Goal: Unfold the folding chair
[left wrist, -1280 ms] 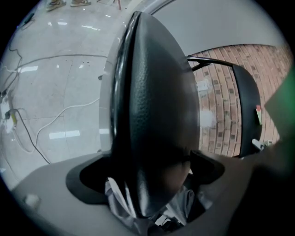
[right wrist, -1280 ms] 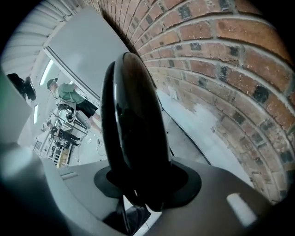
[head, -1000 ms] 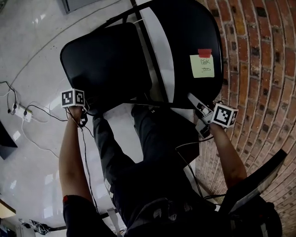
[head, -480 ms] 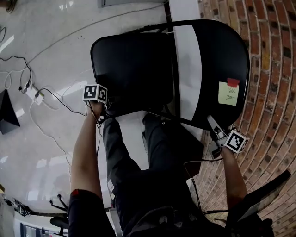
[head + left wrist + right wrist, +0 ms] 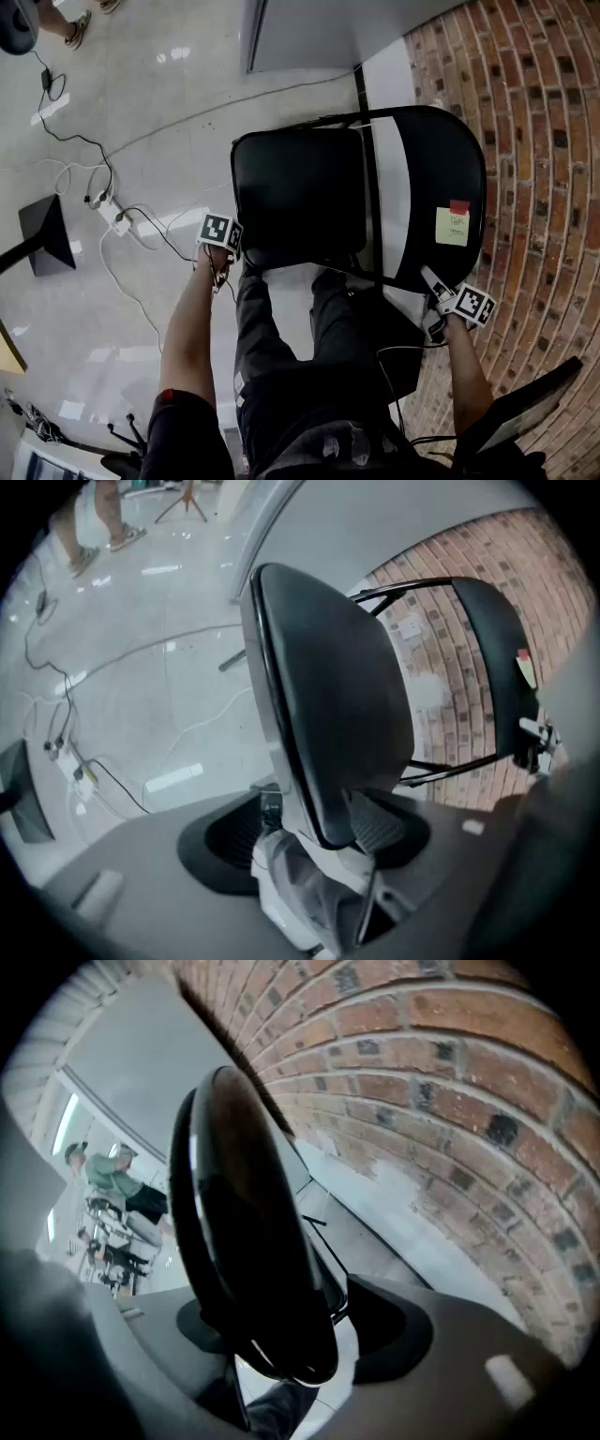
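Observation:
The black folding chair stands open by the brick wall, seat (image 5: 300, 192) to the left and backrest (image 5: 436, 178) to the right. A yellow note (image 5: 451, 226) is taped to the backrest. My left gripper (image 5: 230, 251) is at the seat's near left corner. In the left gripper view its jaws (image 5: 323, 817) have just been closing and press on the seat's edge (image 5: 328, 696). My right gripper (image 5: 439, 292) is at the backrest's near rim. Its jaws (image 5: 291, 1335) have just been opening. The rim (image 5: 253, 1241) lies between them, with a gap on the right side.
The brick wall (image 5: 534, 169) runs close along the right of the chair. Cables and a power strip (image 5: 117, 220) lie on the glossy floor at the left, near a black stand base (image 5: 42, 239). A grey panel (image 5: 328, 33) is beyond the chair. My legs stand just before the seat.
The head view has drawn back, so the chair looks smaller and sits further right. Both grippers keep their places on the chair, left at the seat corner, right at the backrest rim.

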A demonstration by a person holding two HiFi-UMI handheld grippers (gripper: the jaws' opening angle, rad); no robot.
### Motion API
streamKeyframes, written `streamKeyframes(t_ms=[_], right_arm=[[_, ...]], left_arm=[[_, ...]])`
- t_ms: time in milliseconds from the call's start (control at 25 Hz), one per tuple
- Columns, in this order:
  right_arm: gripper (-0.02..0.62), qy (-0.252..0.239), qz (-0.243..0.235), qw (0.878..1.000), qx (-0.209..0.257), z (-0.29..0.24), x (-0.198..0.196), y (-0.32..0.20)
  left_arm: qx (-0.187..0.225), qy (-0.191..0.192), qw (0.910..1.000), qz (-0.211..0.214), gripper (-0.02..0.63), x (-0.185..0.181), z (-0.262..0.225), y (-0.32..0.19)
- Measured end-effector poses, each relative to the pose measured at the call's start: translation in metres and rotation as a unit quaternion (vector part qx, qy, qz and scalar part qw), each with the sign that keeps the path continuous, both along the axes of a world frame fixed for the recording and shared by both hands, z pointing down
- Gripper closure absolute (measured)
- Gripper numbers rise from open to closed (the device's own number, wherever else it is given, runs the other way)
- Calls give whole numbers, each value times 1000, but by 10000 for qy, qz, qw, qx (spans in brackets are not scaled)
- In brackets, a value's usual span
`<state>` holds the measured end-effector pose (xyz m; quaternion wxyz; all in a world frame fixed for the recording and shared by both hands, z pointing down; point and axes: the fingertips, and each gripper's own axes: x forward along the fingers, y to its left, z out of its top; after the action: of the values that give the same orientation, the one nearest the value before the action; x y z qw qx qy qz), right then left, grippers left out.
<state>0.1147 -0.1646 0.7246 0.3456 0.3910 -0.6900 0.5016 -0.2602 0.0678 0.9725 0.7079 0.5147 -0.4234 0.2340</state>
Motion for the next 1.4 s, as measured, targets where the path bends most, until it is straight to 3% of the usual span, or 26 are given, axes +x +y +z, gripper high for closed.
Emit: streamKeyframes(t_ms=[40,160,280,440,600,720,800,880,960,1080,1120,1200,1240,1320,1400], right_arm=[[262,-43,213,9998,5,1,3,-2],[192,39,480,9987,141,0,12,0],[167,215,587,9974,372,-7,19,3],[158,431,1143,9888,853,-43,42,3],[158,500,1347,9765,1609,-91,41,-20],[167,235,1496,9632,2219,-136,27,-35],[201,-123,1426,9559,2566,-167,10,-45],[273,-529,1348,9475,2851,-195,-12,-52],[377,-984,1283,9384,3054,-217,-37,-52],[594,-1574,820,9293,3240,-246,-73,-45],[594,-1777,574,9271,3249,-255,-84,-41],[594,-2274,11,9184,3239,-270,-104,-31],[594,-2527,-269,9111,3245,-278,-113,-26],[594,-2948,-737,8953,3257,-295,-123,-19],[594,-3281,-1033,8810,3249,-312,-124,-11]], left_arm=[[75,-246,9996,96,338,-11,-7,-2],[467,-1085,9911,608,595,-42,-33,-10],[608,-1179,9882,767,603,-59,-65,-13],[721,-1513,9835,674,604,-86,-110,-22],[909,-1908,9756,594,604,-119,-153,-36],[1137,-2094,9697,545,604,-129,-188,-56],[1417,-2204,9650,91,604,-130,-222,-69],[2027,-2282,9493,-754,604,-136,-267,-92],[2611,-2147,9325,-1273,604,-131,-311,-115],[3205,-1614,9276,-1040,604,-91,-365,-142],[3412,-1488,9242,-854,604,-76,-384,-152],[3919,-1453,9074,-441,604,-48,-426,-172],[4207,-1602,8928,-176,606,-35,-448,-180],[4724,-2169,8532,432,606,-9,-494,-197],[5180,-2752,8043,949,606,21,-539,-213]])
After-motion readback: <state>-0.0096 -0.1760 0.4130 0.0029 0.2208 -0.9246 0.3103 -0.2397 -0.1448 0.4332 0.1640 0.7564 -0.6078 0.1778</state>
